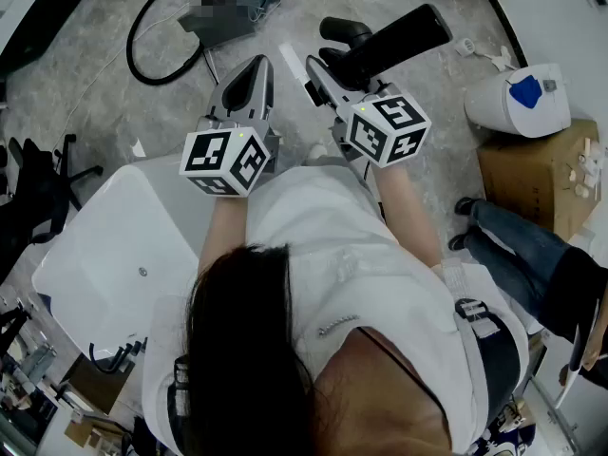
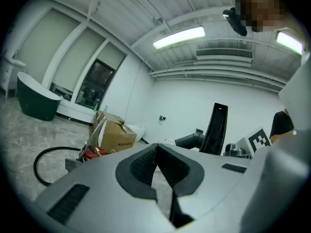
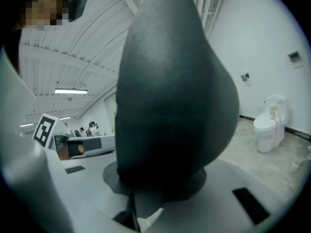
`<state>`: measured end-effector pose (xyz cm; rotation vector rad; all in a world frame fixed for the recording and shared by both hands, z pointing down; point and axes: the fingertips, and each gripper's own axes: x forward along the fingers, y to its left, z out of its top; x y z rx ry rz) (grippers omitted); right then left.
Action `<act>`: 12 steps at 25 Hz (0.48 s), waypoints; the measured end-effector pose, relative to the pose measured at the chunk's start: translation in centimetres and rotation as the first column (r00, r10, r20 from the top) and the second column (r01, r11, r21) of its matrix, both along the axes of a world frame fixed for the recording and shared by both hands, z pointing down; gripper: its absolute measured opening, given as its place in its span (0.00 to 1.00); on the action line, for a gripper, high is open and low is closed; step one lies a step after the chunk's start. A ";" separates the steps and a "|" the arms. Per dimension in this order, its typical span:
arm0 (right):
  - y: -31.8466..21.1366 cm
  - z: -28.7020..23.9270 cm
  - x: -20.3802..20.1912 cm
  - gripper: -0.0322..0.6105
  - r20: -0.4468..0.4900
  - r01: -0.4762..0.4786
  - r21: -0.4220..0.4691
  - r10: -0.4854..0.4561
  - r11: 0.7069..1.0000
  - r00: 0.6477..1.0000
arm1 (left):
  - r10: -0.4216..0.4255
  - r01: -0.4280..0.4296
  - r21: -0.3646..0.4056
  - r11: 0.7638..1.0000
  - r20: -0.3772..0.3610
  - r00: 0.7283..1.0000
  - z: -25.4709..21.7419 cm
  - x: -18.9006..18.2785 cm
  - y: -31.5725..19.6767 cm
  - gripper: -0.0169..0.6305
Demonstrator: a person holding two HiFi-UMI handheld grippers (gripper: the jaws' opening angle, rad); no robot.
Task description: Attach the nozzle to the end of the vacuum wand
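Note:
The black vacuum nozzle [image 1: 399,38] is a flat dark piece with a grey elbow tube [image 1: 344,32]. My right gripper [image 1: 332,79] is shut on it and holds it above the floor. In the right gripper view the nozzle [image 3: 175,96] fills most of the picture, standing up from between the jaws of my right gripper [image 3: 146,193]. My left gripper [image 1: 249,72] floats just left of it, shut with nothing between its pads [image 2: 146,169]. From the left gripper view the nozzle [image 2: 216,129] stands upright to the right. A grey vacuum body [image 1: 223,17] with a black hose [image 1: 152,41] lies on the floor ahead.
A white bathtub [image 1: 114,245] stands at the lower left. A white toilet [image 1: 518,103] and a cardboard box [image 1: 537,174] are at the right, with another person's legs [image 1: 518,240] beside them. In the left gripper view another cardboard box [image 2: 115,135] stands beyond the hose [image 2: 46,164].

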<state>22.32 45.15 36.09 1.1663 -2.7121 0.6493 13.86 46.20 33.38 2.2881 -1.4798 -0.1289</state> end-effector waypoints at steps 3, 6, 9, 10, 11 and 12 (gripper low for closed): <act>0.2 0.7 -0.2 0.22 -0.013 -0.007 -0.017 0.007 1.000 1.000 | 0.011 -0.011 -0.021 1.000 -0.006 1.000 0.5 0.0 0.1 0.03; 0.2 1.4 -0.4 0.22 -0.033 -0.014 -0.026 0.013 1.000 0.999 | 0.021 -0.021 -0.025 0.999 0.009 1.000 0.7 0.0 -0.1 0.03; 0.1 1.8 -0.4 0.22 -0.044 -0.022 -0.031 0.020 0.999 0.999 | 0.029 -0.028 -0.022 0.999 0.024 0.999 0.8 0.1 -0.6 0.03; 0.0 1.9 -0.4 0.22 -0.051 -0.022 -0.030 0.021 0.999 0.998 | 0.029 -0.029 -0.022 0.999 0.024 0.999 0.8 0.1 -0.7 0.03; 0.0 1.9 -0.3 0.22 -0.058 -0.020 -0.029 0.019 0.999 0.998 | 0.030 -0.030 -0.024 0.999 0.022 0.999 0.9 0.2 -0.9 0.03; 0.0 2.0 -0.2 0.22 -0.062 -0.014 -0.032 0.012 0.999 0.998 | 0.034 -0.033 -0.026 0.999 0.018 0.999 1.0 0.4 -1.0 0.03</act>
